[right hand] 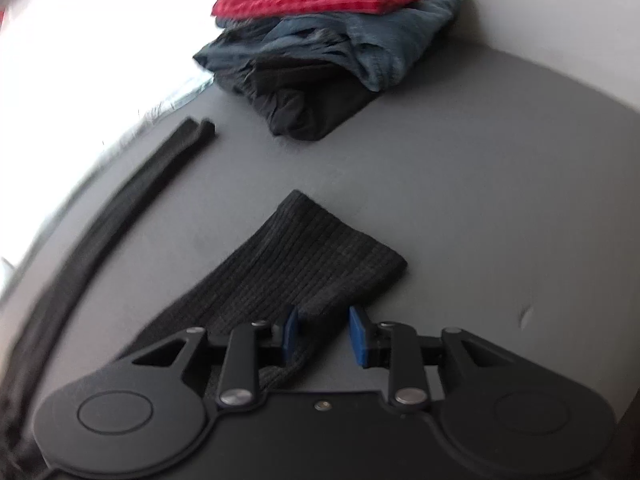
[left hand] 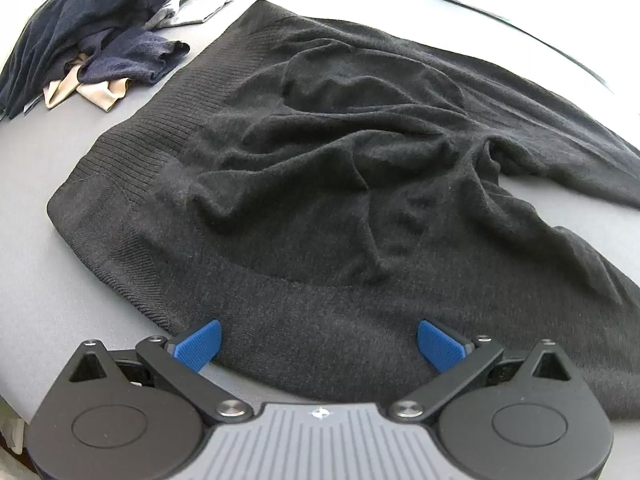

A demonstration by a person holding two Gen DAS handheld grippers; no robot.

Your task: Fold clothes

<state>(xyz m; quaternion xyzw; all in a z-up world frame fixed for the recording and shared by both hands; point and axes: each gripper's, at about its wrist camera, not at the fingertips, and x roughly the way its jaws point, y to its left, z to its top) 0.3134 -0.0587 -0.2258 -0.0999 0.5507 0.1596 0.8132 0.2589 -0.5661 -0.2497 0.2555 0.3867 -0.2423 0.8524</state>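
A black knit sweater (left hand: pixel 340 152) lies spread and wrinkled on the grey table (left hand: pixel 48 288), ribbed hem to the left. My left gripper (left hand: pixel 318 342) is wide open over the sweater's near edge, holding nothing. In the right wrist view one ribbed sleeve cuff (right hand: pixel 320 264) lies flat just ahead of my right gripper (right hand: pixel 323 334), whose blue pads (right hand: pixel 358 334) stand partly open with a fold of the sleeve between them. The other sleeve (right hand: pixel 120 216) lies stretched along the left.
A heap of unfolded clothes, navy, beige and grey (left hand: pixel 100 24), sits at the far left. A stack of folded clothes with a red striped piece on top (right hand: pixel 328 20) sits at the far side in the right wrist view. Bright glare fills the upper left there.
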